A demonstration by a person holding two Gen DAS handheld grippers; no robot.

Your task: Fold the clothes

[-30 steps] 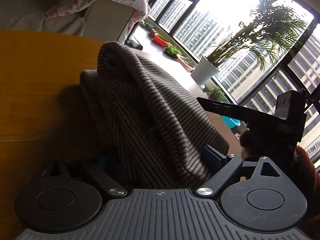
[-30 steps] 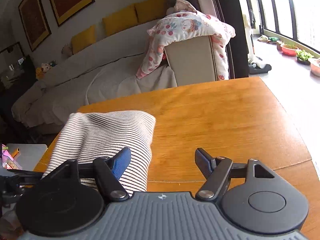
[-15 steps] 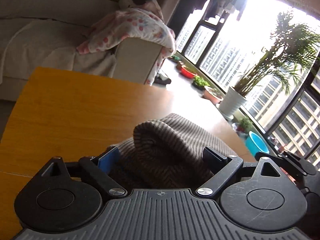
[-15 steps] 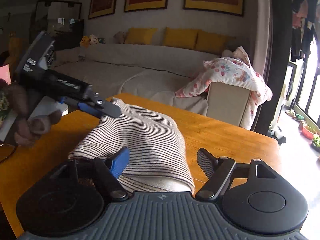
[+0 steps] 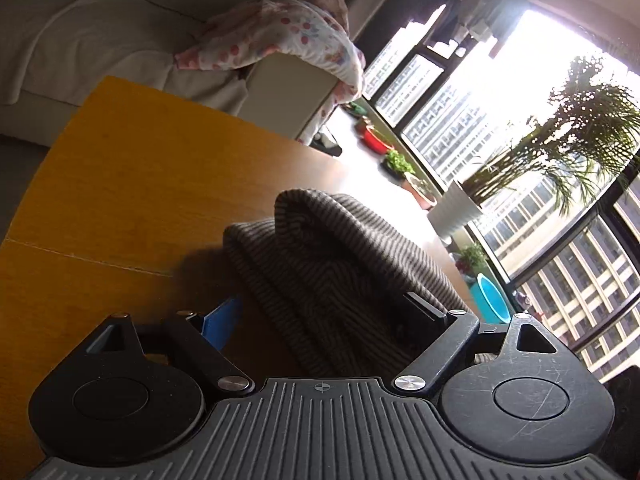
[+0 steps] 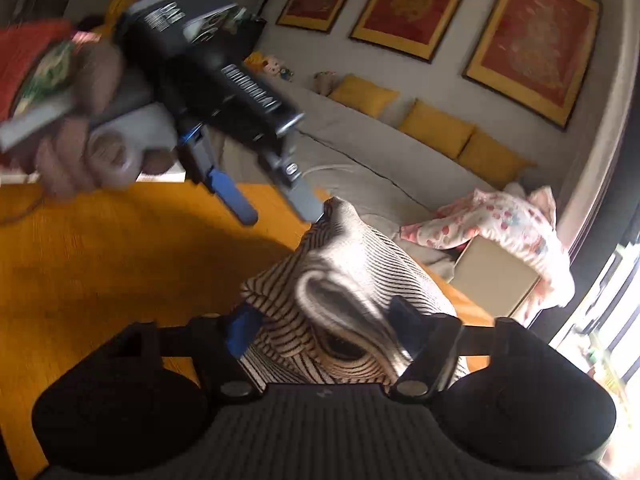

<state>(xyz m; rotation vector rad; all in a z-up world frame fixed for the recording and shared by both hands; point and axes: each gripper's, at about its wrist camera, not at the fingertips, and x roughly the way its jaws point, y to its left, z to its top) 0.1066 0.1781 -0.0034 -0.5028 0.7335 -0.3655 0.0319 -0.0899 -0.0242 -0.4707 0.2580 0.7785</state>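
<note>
— Left wrist view: where is the striped garment (image 5: pixel 344 272)?

— Bunched on the wooden counter (image 5: pixel 132 184) toward its window-side edge, rising between the left gripper (image 5: pixel 324 312) fingers, which stand wide apart.

— And the right one?

— Right gripper (image 6: pixel 320 320) fingers are spread too, cloth heaped between them; whether they pinch it, I cannot tell. One left finger (image 6: pixel 306 204) touches the cloth's peak.

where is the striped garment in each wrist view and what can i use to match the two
Left wrist: the striped garment is bunched at lower centre, between the left gripper's open fingers on the wooden table.
Right wrist: the striped garment is at lower centre between the right gripper's fingers.
Shared landmark: floral blanket draped over the sofa end.
</note>
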